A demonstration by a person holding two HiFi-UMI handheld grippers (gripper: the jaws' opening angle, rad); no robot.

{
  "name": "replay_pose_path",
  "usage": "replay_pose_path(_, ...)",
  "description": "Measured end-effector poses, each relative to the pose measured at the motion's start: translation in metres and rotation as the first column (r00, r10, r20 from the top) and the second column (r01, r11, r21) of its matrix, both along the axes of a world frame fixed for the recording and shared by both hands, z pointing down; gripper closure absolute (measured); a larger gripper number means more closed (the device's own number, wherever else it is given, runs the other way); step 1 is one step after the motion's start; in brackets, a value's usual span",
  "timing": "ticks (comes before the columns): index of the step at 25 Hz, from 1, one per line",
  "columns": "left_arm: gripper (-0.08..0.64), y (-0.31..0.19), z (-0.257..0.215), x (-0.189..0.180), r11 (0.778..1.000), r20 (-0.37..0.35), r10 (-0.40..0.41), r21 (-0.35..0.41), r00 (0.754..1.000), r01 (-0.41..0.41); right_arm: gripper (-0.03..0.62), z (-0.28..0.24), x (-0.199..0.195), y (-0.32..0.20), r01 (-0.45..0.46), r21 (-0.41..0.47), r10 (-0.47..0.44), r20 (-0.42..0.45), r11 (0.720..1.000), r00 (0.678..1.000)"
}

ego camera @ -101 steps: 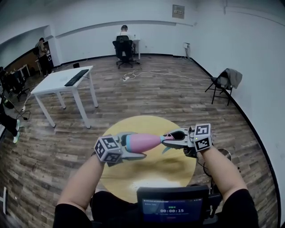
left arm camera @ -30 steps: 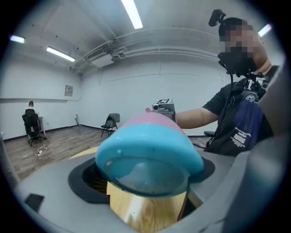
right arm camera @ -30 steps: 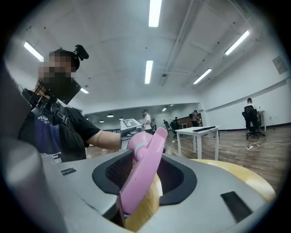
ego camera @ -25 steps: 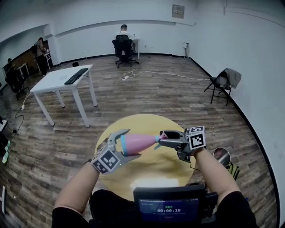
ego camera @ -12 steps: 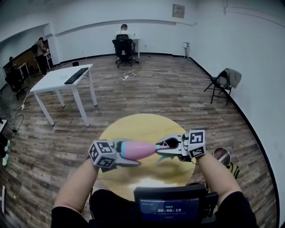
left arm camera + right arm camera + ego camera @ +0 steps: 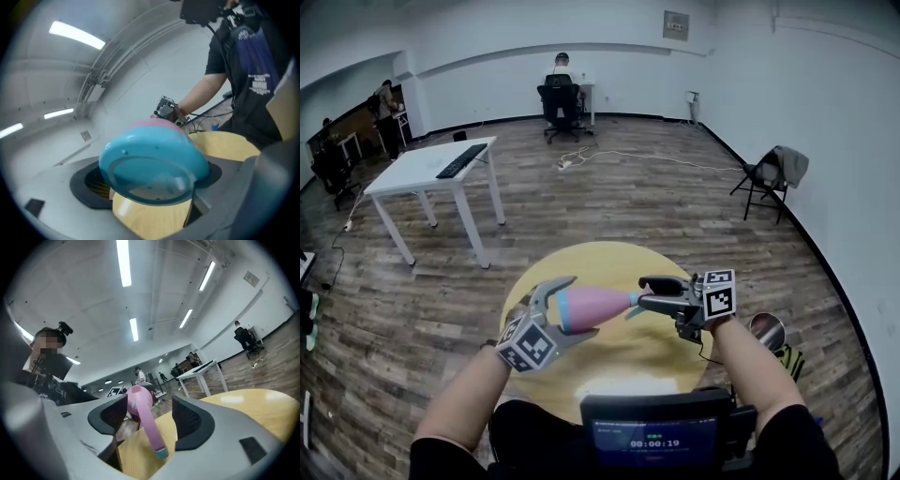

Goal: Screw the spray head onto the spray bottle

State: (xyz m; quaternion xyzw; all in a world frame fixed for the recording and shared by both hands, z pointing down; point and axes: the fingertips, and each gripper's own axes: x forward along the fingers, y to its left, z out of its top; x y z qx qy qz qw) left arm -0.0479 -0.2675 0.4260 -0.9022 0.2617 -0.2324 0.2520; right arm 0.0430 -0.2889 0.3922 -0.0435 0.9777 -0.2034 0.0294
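The spray bottle (image 6: 598, 305), pink with a pale blue base, lies on its side in the air above the round yellow table (image 6: 609, 258), base towards the person's left and narrow end towards the right. Its wall is opaque, so whether anything is inside cannot be told. The pink spray head (image 6: 634, 297) sits at the narrow end, its trigger with a teal tip hanging below; how far it is screwed on does not show. The left gripper (image 6: 581, 304) clamps the bottle's wide end, and in the left gripper view the blue base (image 6: 152, 166) fills the space between both pads. The right gripper (image 6: 641, 292) points level at the spray head; its jaws have just been opening and stand apart, with the head (image 6: 139, 401) between them, close by one pad and clear of the other. A small screen (image 6: 661, 427) sits at the person's chest. On the wooden floor (image 6: 656, 197) just beside the yellow table stands a round shiny vessel (image 6: 767, 329), too small to see into. Farther off are a white table (image 6: 417, 173) bearing a keyboard (image 6: 461, 161), a folding chair (image 6: 769, 183) with a garment draped on it, and a seated person (image 6: 561, 80) at the far wall.
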Motion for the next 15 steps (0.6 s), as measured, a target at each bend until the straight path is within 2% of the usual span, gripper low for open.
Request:
replay_pose_path(2,0.046,0.003,0.001,0.003,0.996,0.051,-0.001,0.092,0.999,-0.004,0.263,0.003,-0.009,0.015,0.049,0.084,-0.045,-0.052,0.995,0.998)
replay_pose_path(3,0.046,0.004,0.002,0.004,0.994,0.064,0.009,0.108,0.998,-0.016,0.278,0.006,-0.015,0.024,0.084,0.129,-0.073,-0.090,0.988,0.993)
replay_pose_path(4,0.046,0.005,0.004,0.005,0.995,0.063,0.021,0.096,0.998,-0.027,0.354,0.007,-0.020,0.031,0.116,0.165,-0.099,-0.112,0.979,0.989)
replay_pose_path(5,0.046,0.005,0.005,0.006,0.998,0.041,0.038,0.052,0.998,-0.040,0.416,0.004,-0.023,0.035,0.137,0.188,-0.118,-0.110,0.973,0.987)
replay_pose_path(7,0.044,0.007,0.006,0.008,0.991,-0.061,0.093,-0.096,0.994,-0.098,0.435,-0.006,-0.025,0.039,0.143,0.229,-0.129,-0.074,0.963,0.989)
replay_pose_path(8,0.044,0.008,0.007,0.010,0.975,-0.112,0.116,-0.175,0.987,-0.135,0.438,-0.010,-0.026,0.041,0.141,0.260,-0.126,-0.075,0.955,0.989)
replay_pose_path(10,0.046,0.011,0.013,0.010,0.921,-0.180,0.139,-0.338,0.974,-0.194,0.440,-0.009,-0.028,0.044,0.154,0.326,-0.116,-0.133,0.933,0.984)
replay_pose_path(11,0.048,0.013,0.018,0.010,0.882,-0.202,0.142,-0.420,0.969,-0.216,0.440,-0.005,-0.029,0.045,0.165,0.351,-0.109,-0.172,0.922,0.979)
replay_pose_path(13,0.048,0.019,0.026,0.012,0.789,-0.234,0.130,-0.565,0.964,-0.243,0.440,0.004,-0.029,0.047,0.172,0.375,-0.091,-0.226,0.911,0.970)
replay_pose_path(14,0.048,0.021,0.029,0.013,0.749,-0.241,0.121,-0.615,0.963,-0.248,0.437,0.007,-0.029,0.047,0.168,0.376,-0.083,-0.233,0.911,0.969)
replay_pose_path(15,0.048,0.022,0.030,0.013,0.731,-0.239,0.114,-0.637,0.964,-0.245,0.433,0.009,-0.028,0.046,0.158,0.368,-0.076,-0.228,0.916,0.971)
